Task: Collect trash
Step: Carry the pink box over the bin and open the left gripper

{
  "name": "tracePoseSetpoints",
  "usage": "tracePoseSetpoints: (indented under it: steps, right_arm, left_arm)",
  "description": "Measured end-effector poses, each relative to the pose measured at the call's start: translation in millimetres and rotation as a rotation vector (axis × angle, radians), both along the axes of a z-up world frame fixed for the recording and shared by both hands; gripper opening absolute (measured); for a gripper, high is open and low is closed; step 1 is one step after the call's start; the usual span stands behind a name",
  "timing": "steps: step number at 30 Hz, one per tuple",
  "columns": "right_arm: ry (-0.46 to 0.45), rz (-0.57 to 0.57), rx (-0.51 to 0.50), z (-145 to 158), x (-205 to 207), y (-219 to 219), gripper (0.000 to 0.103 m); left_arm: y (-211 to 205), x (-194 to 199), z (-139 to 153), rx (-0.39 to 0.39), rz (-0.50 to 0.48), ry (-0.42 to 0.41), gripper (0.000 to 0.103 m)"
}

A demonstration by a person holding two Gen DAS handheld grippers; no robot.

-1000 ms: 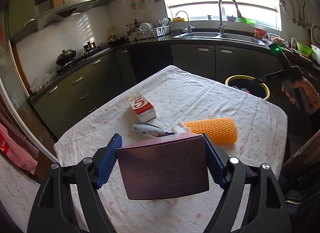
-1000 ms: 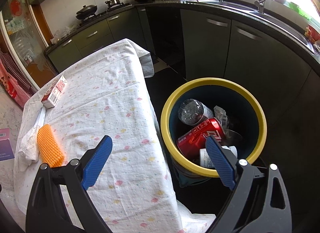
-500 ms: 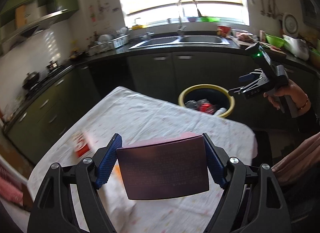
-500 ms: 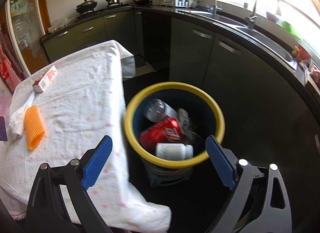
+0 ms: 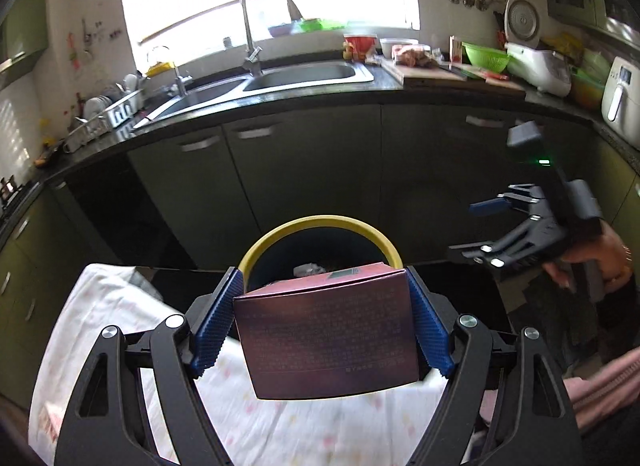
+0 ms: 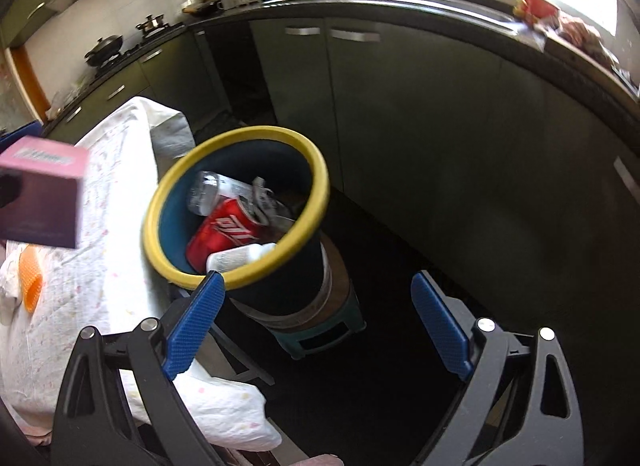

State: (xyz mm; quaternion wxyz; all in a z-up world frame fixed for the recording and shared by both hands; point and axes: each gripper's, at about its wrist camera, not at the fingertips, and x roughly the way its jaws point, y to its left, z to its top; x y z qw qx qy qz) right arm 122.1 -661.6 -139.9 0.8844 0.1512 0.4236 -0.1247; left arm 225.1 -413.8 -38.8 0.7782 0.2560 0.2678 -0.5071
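A: Where is the box?

B: The purple box (image 5: pixel 328 330) is clamped between the blue pads (image 5: pixel 212 330) of the left gripper (image 5: pixel 322 326), held in the air above the far edge of the table (image 5: pixel 100 326). Just beyond it stands the yellow-rimmed bin (image 5: pixel 320 225).

A: And the other tongs?

B: The right gripper (image 6: pixel 316 326) has its jaws wide apart with nothing between them. It hangs over the dark floor beside the bin (image 6: pixel 240 201).

A: What lies in the bin?

B: A red can (image 6: pixel 228 231), a clear bottle (image 6: pixel 204 191), a white bottle (image 6: pixel 240 256) and some crumpled wrapping.

A: Anything between box and bin?

B: No; only the table's edge and the hanging cloth (image 6: pixel 224 406). An orange foam sleeve (image 6: pixel 30 282) lies on the table, well apart from both grippers. Dark cabinets (image 5: pixel 312 169) and the sink (image 5: pixel 300 73) stand behind the bin.
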Motion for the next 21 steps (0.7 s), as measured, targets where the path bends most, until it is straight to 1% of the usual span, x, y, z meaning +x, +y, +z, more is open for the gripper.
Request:
tracePoseSetpoints:
  steps: [2,6,8,10,13,16,18,21]
  right_arm:
    - [0.006,-0.009,0.015,-7.0,0.6,-6.4,0.090]
    - [0.023,-0.014,0.036,-17.4,4.6,-11.9,0.090]
    - [0.024,-0.010,0.041,-19.8,6.6,-10.6,0.090]
    - [0.018,-0.004,0.046,-20.0,7.2,-9.4,0.090]
    - [0.014,-0.001,0.049,-19.5,8.2,-7.0,0.090]
    - [0.012,0.003,0.056,-19.8,11.2,-3.1,0.090]
    - [0.013,0.013,0.059,-19.8,13.7,0.1,0.090]
    - [0.013,0.044,0.054,-16.5,21.6,13.5,0.090]
  left_arm:
    - [-24.2,10.9,-15.2,0.022,0.008,0.019,0.078]
    - [-61.6,36.8,-50.1,0.092,0.076,0.066,0.079]
    - [-70.4,44.5,-60.8,0.115,0.113,0.073,0.080]
    - [-69.5,44.2,-61.6,0.104,0.129,0.071,0.080]
    - [-50.7,34.4,-44.5,0.042,0.136,0.069,0.087]
    - [-18.9,22.9,-21.2,-0.021,0.160,0.047,0.089]
    - [9.4,12.3,-7.4,-0.077,0.191,0.041,0.092]
    - [66.9,1.3,6.8,-0.155,0.259,0.045,0.092]
